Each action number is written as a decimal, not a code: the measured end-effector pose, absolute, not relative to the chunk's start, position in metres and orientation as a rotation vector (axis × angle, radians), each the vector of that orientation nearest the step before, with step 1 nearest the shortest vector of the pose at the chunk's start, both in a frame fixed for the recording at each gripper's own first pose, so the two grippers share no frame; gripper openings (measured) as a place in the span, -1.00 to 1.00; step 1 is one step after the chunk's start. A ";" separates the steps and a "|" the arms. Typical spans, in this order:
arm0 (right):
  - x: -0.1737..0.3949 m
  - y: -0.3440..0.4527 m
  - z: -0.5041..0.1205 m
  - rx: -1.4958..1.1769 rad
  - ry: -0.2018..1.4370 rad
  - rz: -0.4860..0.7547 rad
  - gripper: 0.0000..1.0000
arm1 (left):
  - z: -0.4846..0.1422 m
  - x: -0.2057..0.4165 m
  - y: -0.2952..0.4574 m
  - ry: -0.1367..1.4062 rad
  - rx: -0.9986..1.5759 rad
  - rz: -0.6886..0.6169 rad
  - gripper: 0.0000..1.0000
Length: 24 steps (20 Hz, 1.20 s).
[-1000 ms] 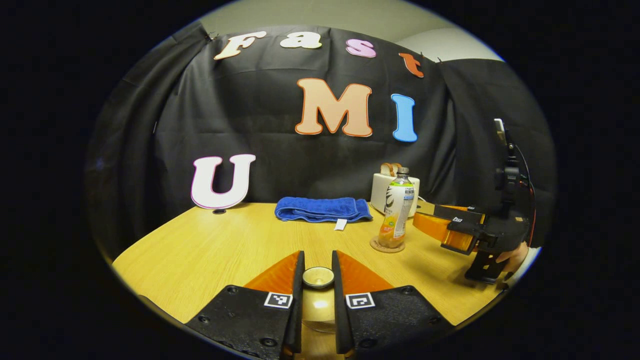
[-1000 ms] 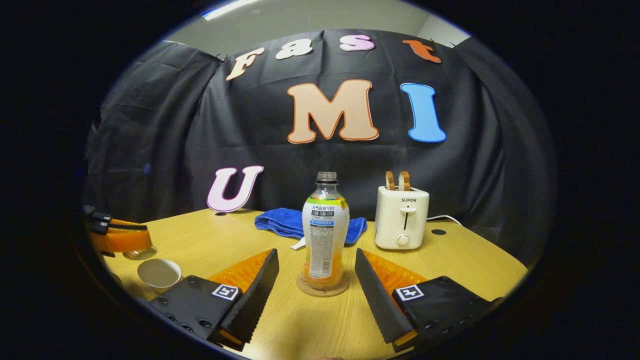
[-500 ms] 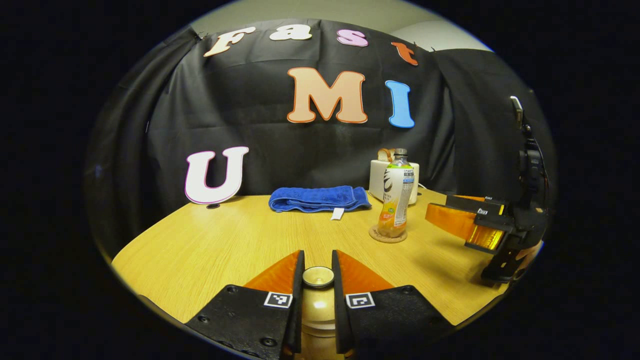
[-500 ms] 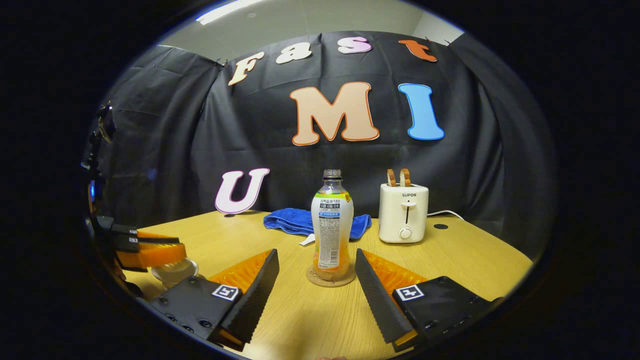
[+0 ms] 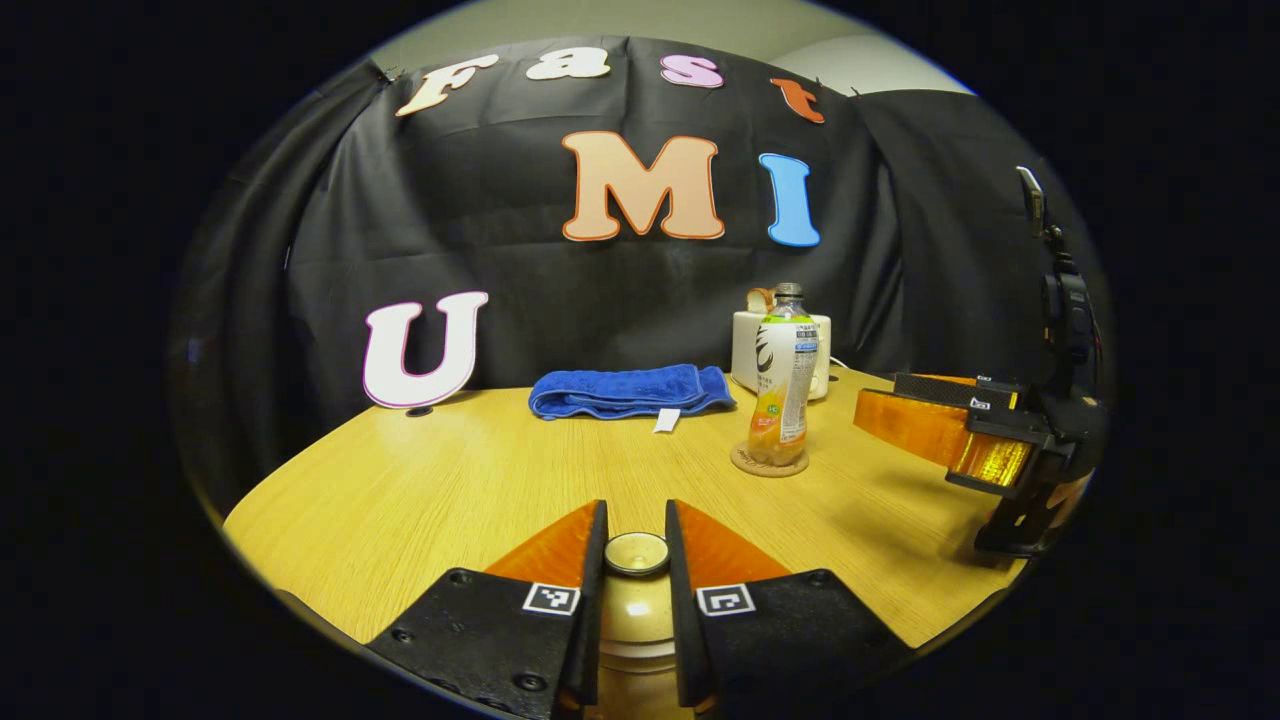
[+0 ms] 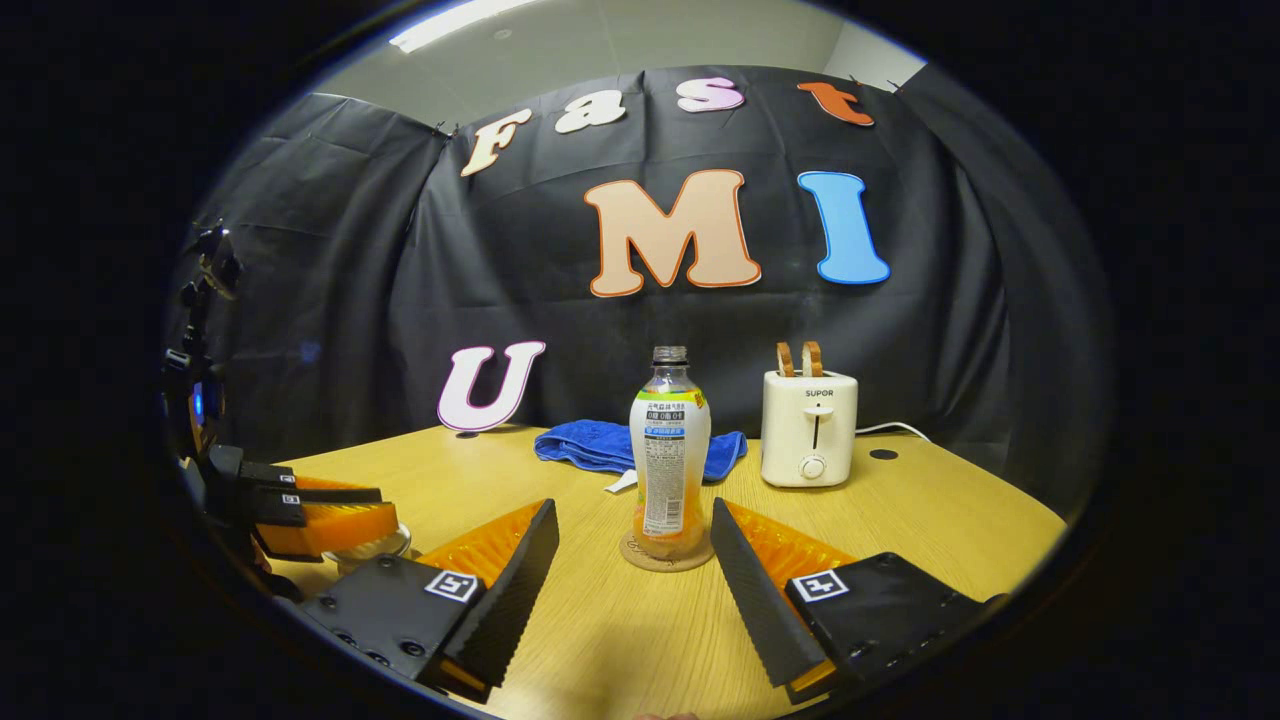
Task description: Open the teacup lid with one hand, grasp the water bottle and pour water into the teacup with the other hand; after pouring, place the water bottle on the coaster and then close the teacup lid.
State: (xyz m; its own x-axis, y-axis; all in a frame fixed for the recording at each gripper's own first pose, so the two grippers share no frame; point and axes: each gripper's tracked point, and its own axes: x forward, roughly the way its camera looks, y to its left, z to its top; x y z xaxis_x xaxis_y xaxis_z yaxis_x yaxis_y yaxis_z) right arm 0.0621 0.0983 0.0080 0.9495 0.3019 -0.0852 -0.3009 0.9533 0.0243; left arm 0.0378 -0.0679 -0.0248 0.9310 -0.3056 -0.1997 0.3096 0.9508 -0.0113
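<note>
A light wooden bench (image 6: pixel 900 520) spreads out ahead of my right gripper (image 6: pixel 632 570). Straight ahead of it, a round coaster (image 6: pixel 665 553) lies on the bench with a water bottle (image 6: pixel 668 450) upright on it. Beyond the bottle lies a folded blue towel (image 6: pixel 600 445). Ahead and to the right stands a white toaster (image 6: pixel 808 430). Far to the left sits the teacup (image 6: pixel 375 548).

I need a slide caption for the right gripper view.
Open right gripper facing the water bottle on its coaster.
</note>
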 end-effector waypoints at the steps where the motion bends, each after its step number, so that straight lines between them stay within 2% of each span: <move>1: 0.060 0.097 0.009 0.013 0.087 0.306 0.89 | -0.023 0.037 -0.068 0.196 0.017 -0.313 -0.35; 2: 0.058 0.096 0.010 0.016 0.084 0.304 0.94 | -0.020 0.036 -0.068 0.184 0.016 -0.307 -0.23; 4: 0.054 0.094 0.014 0.025 0.080 0.299 0.89 | -0.013 0.034 -0.063 0.163 0.021 -0.281 -0.05; 5: 0.050 0.092 0.015 0.031 0.074 0.295 0.94 | -0.011 0.035 -0.060 0.151 0.023 -0.264 0.36; 7: 0.044 0.087 0.019 0.041 0.061 0.282 0.94 | -0.004 0.029 -0.058 0.123 0.016 -0.246 0.75; 9: 0.035 0.081 0.022 0.049 0.048 0.268 0.94 | 0.000 0.024 -0.056 0.099 0.004 -0.223 0.87; 12: 0.024 0.065 0.016 0.038 0.029 0.240 0.89 | 0.004 0.014 -0.053 0.072 -0.027 -0.189 0.88; 13: 0.019 0.063 0.016 0.034 0.022 0.234 0.94 | 0.004 0.011 -0.054 0.066 -0.036 -0.185 0.89; 23: -0.006 0.046 -0.009 0.053 0.029 0.194 0.94 | -0.008 -0.009 -0.063 0.063 -0.042 -0.168 0.87; 24: -0.006 0.044 -0.006 0.054 0.023 0.190 0.89 | -0.009 -0.011 -0.062 0.072 -0.045 -0.158 0.88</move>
